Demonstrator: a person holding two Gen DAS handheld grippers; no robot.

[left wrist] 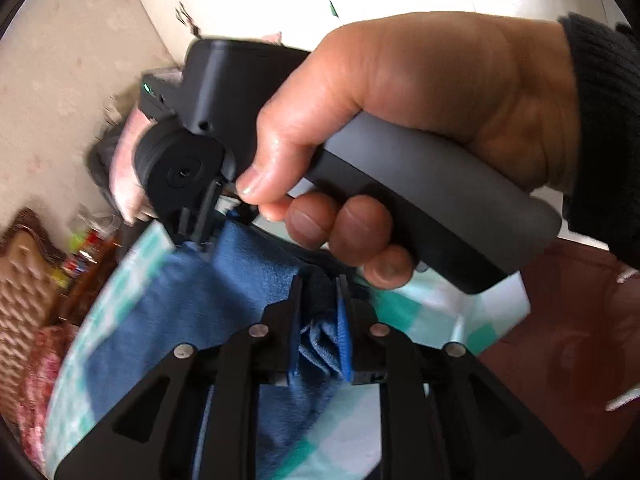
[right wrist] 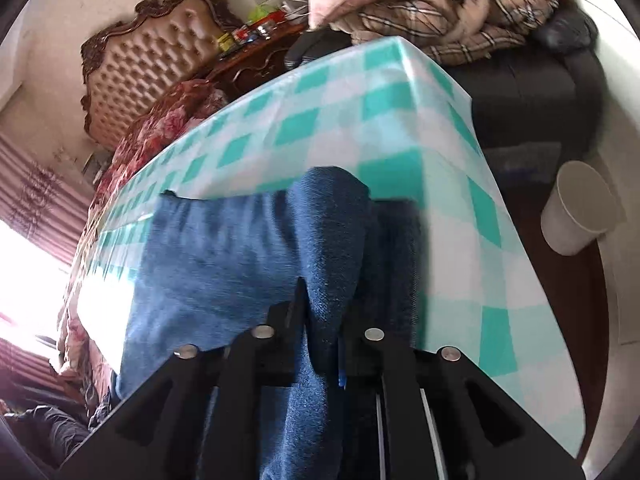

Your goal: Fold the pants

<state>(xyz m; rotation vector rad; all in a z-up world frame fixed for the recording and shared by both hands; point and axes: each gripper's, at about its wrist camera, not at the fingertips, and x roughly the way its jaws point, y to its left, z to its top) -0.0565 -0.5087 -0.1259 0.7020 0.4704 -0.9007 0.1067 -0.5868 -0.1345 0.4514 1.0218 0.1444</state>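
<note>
Both grippers gripping soft blue fabric pants (right wrist: 240,256) draping over teal-and-white checked table cover (right wrist: 360,112), likely carrying edge across for fold. Right gripper (right wrist: 322,320) pinching tight on thick fold of cloth, jaws nearly closed. Left gripper (left wrist: 318,312) standing slightly parted, bunched cloth sitting between pads; firmness of hold unclear. Person's hand (left wrist: 400,140) clasping right gripper's handle close by. White paper cup (right wrist: 580,208) lying tilted beside table; contents hidden.

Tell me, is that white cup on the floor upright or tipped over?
Cannot tell for sure. The white cup looks slanted beside the checked table, but the right wrist fisheye view itself is tilted.
</note>
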